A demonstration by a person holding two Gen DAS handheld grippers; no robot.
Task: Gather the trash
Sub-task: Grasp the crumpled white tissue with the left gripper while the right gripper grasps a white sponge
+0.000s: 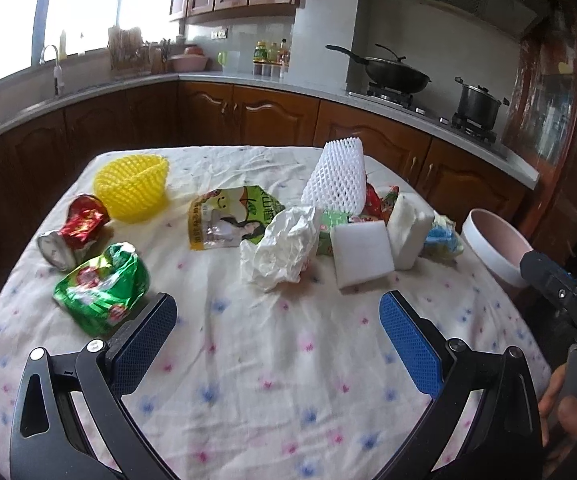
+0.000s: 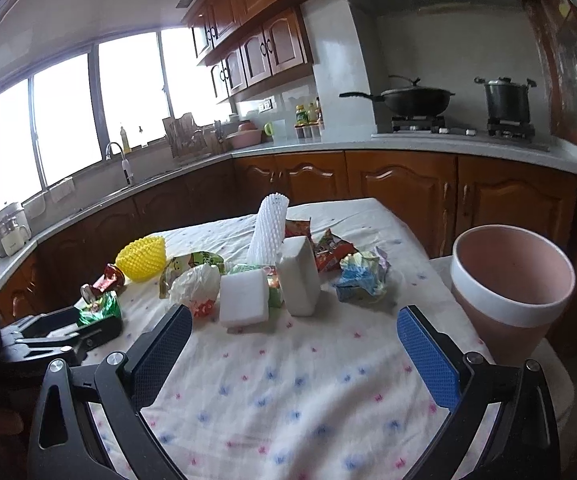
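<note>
We see a table [image 1: 248, 360] under a flowered cloth, with trash spread across its far half. The left gripper [image 1: 278, 322] hovers over the near part of the cloth, its blue pads [image 1: 406, 344] wide apart and holding nothing. The right gripper [image 2: 294, 344] hovers likewise, pads [image 2: 428, 356] spread, nothing between them.

Just beyond the left gripper's left finger lies a green wrapper [image 1: 102, 286], nearly touching the fingertip. Farther left lies a crushed red can [image 1: 74, 232], and beyond it a yellow foam net [image 1: 132, 186]. A crumpled tissue [image 1: 280, 248] sits ahead of the left gripper, between its fingers and farther off, resting against a green-and-white bag [image 1: 228, 216].

To the right of the tissue lie two white sponges [image 1: 362, 254], one flat and one on edge, touching each other. In the right wrist view the flat sponge [image 2: 244, 298] lies just beyond the left finger and the upright one [image 2: 298, 280] ahead between the fingers. Behind them leans a white foam net [image 1: 334, 178], with red wrappers [image 2: 330, 254] at its base. A crumpled blue wrapper [image 2: 362, 274] lies right of the sponges.

A pink bin [image 2: 508, 280] stands off the table's right edge, just beyond the right gripper's right finger.
</note>
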